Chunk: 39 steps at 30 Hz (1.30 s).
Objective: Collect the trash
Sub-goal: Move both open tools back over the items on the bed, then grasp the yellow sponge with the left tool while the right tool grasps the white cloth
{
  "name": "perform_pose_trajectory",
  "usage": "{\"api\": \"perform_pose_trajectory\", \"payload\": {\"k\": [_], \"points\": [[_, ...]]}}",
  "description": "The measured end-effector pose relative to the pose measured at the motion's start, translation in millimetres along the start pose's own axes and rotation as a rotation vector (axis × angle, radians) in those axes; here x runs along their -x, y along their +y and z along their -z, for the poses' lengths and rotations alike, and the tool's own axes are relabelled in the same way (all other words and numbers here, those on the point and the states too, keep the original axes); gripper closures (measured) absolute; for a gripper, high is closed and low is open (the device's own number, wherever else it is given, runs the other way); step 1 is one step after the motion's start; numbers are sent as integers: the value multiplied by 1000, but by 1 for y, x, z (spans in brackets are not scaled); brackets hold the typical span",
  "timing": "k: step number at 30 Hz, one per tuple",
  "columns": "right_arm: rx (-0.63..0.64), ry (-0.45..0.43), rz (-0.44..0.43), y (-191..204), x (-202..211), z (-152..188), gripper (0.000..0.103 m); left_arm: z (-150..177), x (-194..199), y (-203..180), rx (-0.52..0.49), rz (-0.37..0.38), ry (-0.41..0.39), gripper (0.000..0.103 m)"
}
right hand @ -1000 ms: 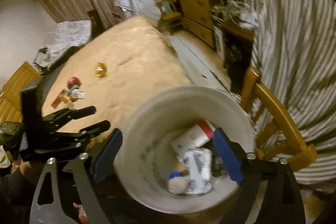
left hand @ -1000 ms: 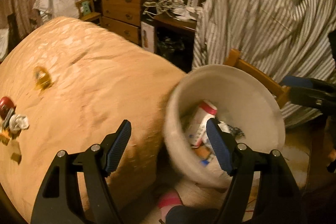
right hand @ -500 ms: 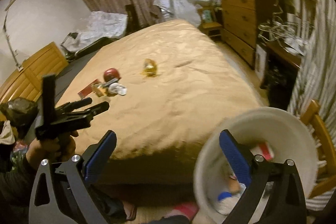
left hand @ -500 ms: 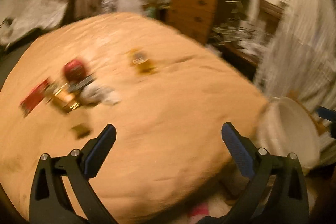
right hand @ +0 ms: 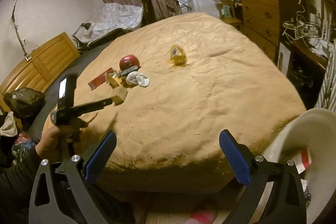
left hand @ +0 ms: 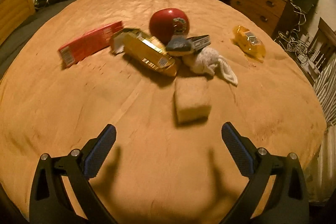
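A person stands at the foot of a bed covered in a tan blanket point(left hand: 63, 98), a black two-finger gripper in each hand. The left gripper point(left hand: 168, 146), jaws spread wide and empty, hovers just short of a small tan box point(left hand: 192, 101), likely its next pick. Beyond lie a red carton point(left hand: 90, 43), gold foil package point(left hand: 147, 51), red round container point(left hand: 168, 23), crumpled white tissue point(left hand: 210, 62) and yellow wrapper point(left hand: 248, 43). The right gripper point(right hand: 167, 159), also wide and empty, waits beside the white bin point(right hand: 310, 140).
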State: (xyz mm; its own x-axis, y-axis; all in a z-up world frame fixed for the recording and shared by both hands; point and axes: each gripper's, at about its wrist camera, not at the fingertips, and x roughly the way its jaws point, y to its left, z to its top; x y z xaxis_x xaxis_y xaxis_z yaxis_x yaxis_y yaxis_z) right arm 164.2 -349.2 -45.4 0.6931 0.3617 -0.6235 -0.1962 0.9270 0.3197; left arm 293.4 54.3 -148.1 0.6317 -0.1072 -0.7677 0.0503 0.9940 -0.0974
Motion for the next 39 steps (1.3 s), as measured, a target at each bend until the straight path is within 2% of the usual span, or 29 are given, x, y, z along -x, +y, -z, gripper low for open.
{"api": "perform_pose_trajectory", "payload": {"k": [4,6,8,11,13,19,25,28,31,34,36,39], "points": [[-11,46,-39,-2,-25,-2,5,-9,-15,-14,-36,-4,2,6],[-5,66,-48,0,-38,-3,5,-11,-24,-12,-28,-11,13,9],[6,85,-77,4,-53,-5,5,-11,-29,-4,-9,-14,25,28],[64,99,-99,15,-73,-10,5,-8,-25,6,-5,11,11,45],[102,112,-108,22,-88,-14,5,-6,-19,10,-22,15,-9,50],[199,141,-156,55,-151,-32,9,0,3,38,8,14,-64,50],[319,162,-165,92,-219,-67,21,9,5,68,55,-13,-66,50],[359,178,-148,101,-254,-88,23,13,-4,75,60,20,-32,50],[399,192,-163,108,-279,-107,23,14,-5,74,35,65,-35,50],[425,223,-169,115,-306,-122,25,14,-6,78,55,89,-32,47],[433,240,-172,118,-318,-126,33,14,-9,78,53,117,-19,46],[457,244,-174,122,-330,-130,34,9,-12,65,-18,122,-18,38]]}}
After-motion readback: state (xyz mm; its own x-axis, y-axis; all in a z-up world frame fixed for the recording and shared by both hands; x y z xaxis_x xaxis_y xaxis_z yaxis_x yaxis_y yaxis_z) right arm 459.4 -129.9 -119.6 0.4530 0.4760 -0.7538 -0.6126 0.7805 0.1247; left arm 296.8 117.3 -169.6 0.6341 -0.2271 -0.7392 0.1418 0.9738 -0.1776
